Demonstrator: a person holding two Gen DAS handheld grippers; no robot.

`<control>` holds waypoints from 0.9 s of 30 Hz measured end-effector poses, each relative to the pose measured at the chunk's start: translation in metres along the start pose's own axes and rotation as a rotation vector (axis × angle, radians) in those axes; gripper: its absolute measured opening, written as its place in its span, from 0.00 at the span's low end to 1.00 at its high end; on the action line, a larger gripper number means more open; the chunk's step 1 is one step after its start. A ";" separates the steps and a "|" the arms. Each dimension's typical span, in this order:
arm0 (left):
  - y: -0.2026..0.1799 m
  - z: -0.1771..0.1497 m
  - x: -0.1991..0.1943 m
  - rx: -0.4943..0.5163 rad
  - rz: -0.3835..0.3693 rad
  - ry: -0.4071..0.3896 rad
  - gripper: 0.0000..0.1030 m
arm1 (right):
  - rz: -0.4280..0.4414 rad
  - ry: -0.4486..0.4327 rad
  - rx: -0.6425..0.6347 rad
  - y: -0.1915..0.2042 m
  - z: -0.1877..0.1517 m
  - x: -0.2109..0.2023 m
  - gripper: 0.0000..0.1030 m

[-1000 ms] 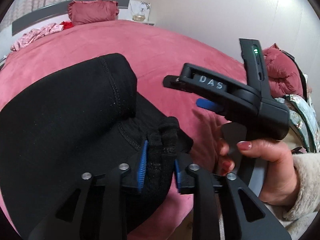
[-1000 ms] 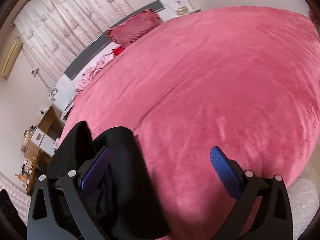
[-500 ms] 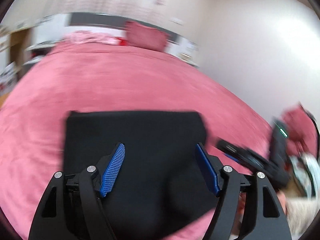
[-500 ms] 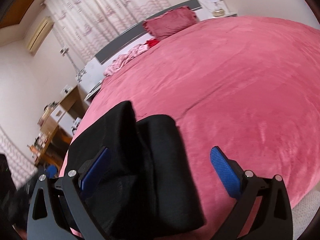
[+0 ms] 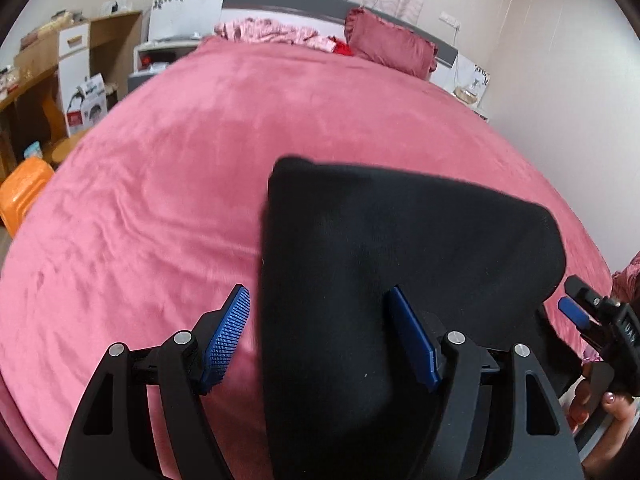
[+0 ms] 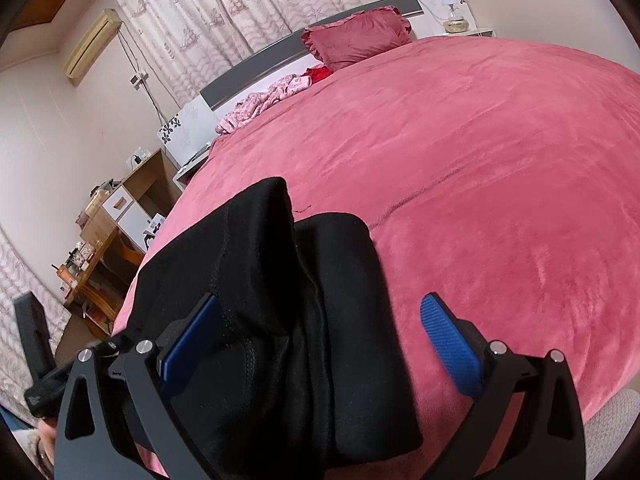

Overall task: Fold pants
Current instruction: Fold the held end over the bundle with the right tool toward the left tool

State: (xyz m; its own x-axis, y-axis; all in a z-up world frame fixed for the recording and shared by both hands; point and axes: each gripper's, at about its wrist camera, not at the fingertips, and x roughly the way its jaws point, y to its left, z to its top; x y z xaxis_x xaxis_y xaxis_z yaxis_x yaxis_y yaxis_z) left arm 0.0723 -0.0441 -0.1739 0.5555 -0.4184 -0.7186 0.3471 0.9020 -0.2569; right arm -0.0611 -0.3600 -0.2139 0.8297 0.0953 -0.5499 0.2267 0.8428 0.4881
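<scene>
The black pants [image 5: 400,264] lie folded in a thick bundle at the bed's [image 5: 200,168] near edge — the final fold looks done. Both the left gripper [image 5: 320,340] and right gripper [image 6: 320,340] stand open, gripping nothing — next, probably smoothing or withdrawing.

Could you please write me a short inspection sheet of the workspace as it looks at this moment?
Surface: bed under a pink plush cover, mostly bare.
Job's things: black pants, folded into a thick bundle near the bed's front edge.
Clutter: crumpled pink garment and dark red pillow at the headboard.
Grippers: left gripper open, pants lying between the pads, no squeeze seen; right gripper open, its left pad against the bundle.
Cables: a cord hangs down the wall by the curtain.
Surroundings: wooden shelves, orange stool, air conditioner, patterned curtains.
</scene>
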 end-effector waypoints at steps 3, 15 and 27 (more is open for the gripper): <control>0.006 0.000 0.008 -0.017 -0.001 0.012 0.74 | 0.003 0.007 -0.001 -0.002 0.002 0.001 0.97; 0.003 0.001 -0.015 -0.037 -0.008 -0.061 0.75 | 0.057 0.101 -0.062 0.010 -0.001 0.019 0.85; 0.001 -0.002 -0.018 -0.004 -0.009 -0.078 0.75 | 0.173 0.234 0.035 -0.013 0.008 0.015 0.71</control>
State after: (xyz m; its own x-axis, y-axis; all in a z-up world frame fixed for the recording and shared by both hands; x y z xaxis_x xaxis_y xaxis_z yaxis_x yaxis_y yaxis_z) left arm 0.0606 -0.0356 -0.1624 0.6095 -0.4330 -0.6641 0.3493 0.8987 -0.2654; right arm -0.0472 -0.3738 -0.2226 0.7181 0.3596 -0.5958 0.1124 0.7850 0.6092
